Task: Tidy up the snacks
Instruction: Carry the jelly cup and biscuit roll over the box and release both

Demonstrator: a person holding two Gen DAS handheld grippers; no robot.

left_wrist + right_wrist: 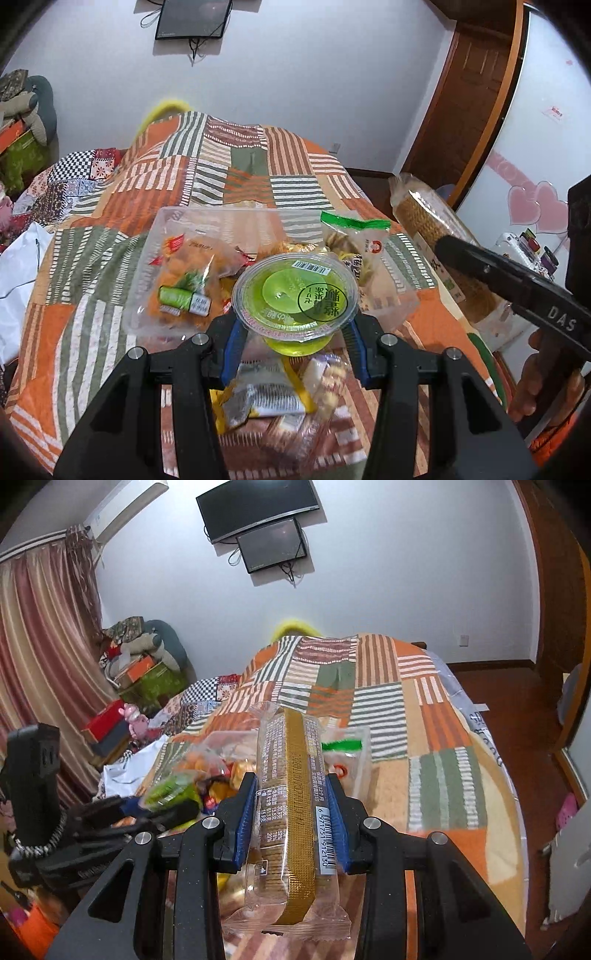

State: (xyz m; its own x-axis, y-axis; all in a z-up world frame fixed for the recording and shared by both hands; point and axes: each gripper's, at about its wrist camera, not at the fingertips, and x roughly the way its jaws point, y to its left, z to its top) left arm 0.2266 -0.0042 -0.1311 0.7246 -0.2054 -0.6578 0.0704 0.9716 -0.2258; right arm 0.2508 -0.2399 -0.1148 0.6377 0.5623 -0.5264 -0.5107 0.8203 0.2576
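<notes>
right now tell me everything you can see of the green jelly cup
The round clear-plastic cup of green jelly is sealed with a transparent film lid bearing a barcode sticker and dark printed characters. The left claw grips it by its sides between blue-padded fingers, holding it roughly upright above the patchwork quilt, in front of a clear plastic tray of snacks. Its tapered base shows below the rim.

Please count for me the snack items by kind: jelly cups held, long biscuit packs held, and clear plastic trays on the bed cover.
Green jelly cup, held in left gripper: 1
Long biscuit pack, held in right gripper: 1
Clear tray: 1
Total: 3
</notes>
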